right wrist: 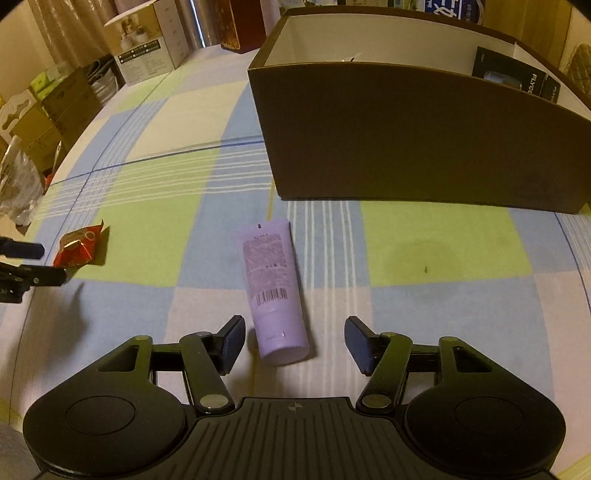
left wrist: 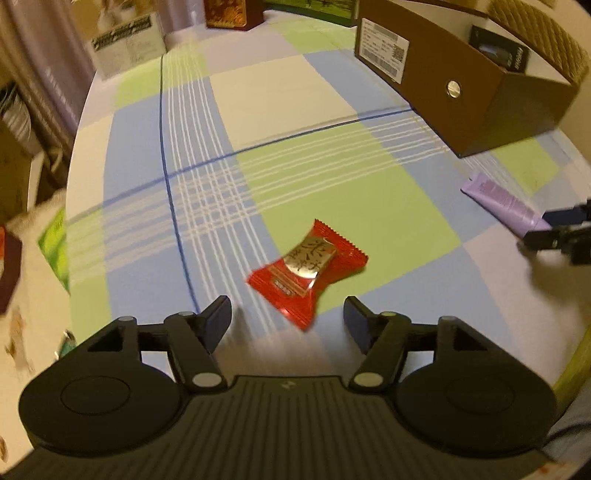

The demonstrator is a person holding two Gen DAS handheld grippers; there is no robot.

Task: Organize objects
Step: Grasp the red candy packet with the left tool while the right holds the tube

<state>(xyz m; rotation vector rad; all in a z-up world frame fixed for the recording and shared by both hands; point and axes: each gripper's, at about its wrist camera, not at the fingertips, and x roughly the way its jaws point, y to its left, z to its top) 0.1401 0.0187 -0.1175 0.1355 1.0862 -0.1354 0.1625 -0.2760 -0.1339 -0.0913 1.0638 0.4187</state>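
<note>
A red candy wrapper [left wrist: 308, 271] with a gold label lies flat on a green square of the checked cloth [left wrist: 207, 122], just ahead of the left gripper [left wrist: 287, 320] and between the lines of its two fingers. That gripper's jaws stand wide apart and hold nothing. In the right wrist view the same wrapper [right wrist: 78, 246] sits at the far left, close by the left gripper's dark fingertips.

A lilac tube [right wrist: 272, 286] lies on its side on the cloth, cap end toward the right gripper [right wrist: 294, 343] and crimped end toward the brown box [right wrist: 417, 136]. The cap end reaches in between the right gripper's fingers, nearer the left one; whether it touches is unclear. These jaws too are spread wide, gripping nothing. From the left wrist the tube [left wrist: 502, 203] shows at the right edge.

The cloth is a plaid of pale blue, green and cream squares crossed by white and dark blue lines, spread over the whole surface. The brown box stands open-topped beyond the tube, its inside white, with a small black carton [right wrist: 517, 75] leaning at its right end. A barcode label and a round metal stud show on its outer walls in the left view. Around the far edge stand a white printed carton [right wrist: 147, 55], a dark red box [left wrist: 227, 13] and stacked cardboard
</note>
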